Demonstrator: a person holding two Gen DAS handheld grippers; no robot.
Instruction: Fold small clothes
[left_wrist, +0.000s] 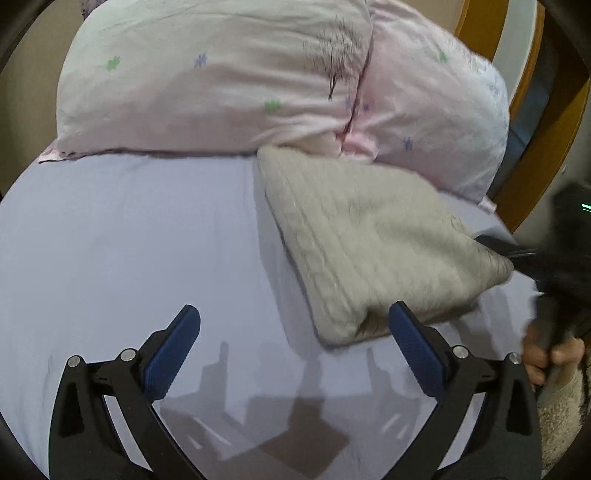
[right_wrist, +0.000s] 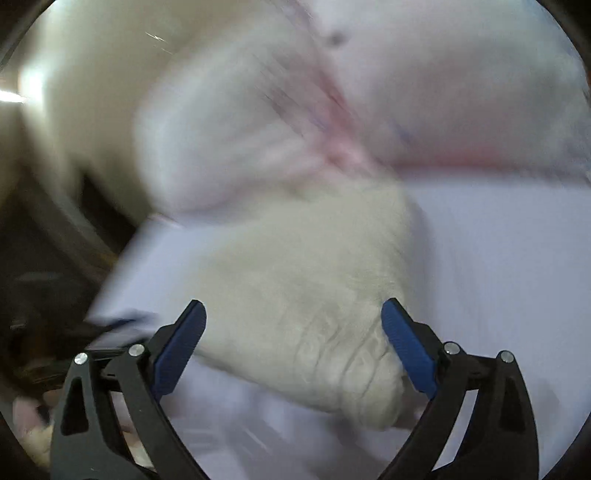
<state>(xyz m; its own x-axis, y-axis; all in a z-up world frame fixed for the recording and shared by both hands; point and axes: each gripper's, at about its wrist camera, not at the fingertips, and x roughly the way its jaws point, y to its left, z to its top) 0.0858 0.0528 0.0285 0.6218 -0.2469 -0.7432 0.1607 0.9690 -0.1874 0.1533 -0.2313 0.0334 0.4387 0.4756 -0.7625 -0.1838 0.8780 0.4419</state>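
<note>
A folded cream cable-knit garment (left_wrist: 373, 243) lies on the lilac bed sheet (left_wrist: 129, 240), its far end against the pillows. My left gripper (left_wrist: 293, 319) is open and empty, just near and left of the garment's near corner. In the left wrist view the right gripper (left_wrist: 517, 254) shows blurred at the garment's right corner. In the blurred right wrist view the right gripper (right_wrist: 293, 314) is open, with the garment (right_wrist: 306, 288) lying between and beyond its blue fingers (right_wrist: 406, 347).
Two pink flowered pillows (left_wrist: 221, 81) lie across the head of the bed. A wooden headboard (left_wrist: 532, 155) stands at the right. A person's hand (left_wrist: 550, 358) holds the right gripper's handle. The sheet (right_wrist: 498, 277) extends to the right.
</note>
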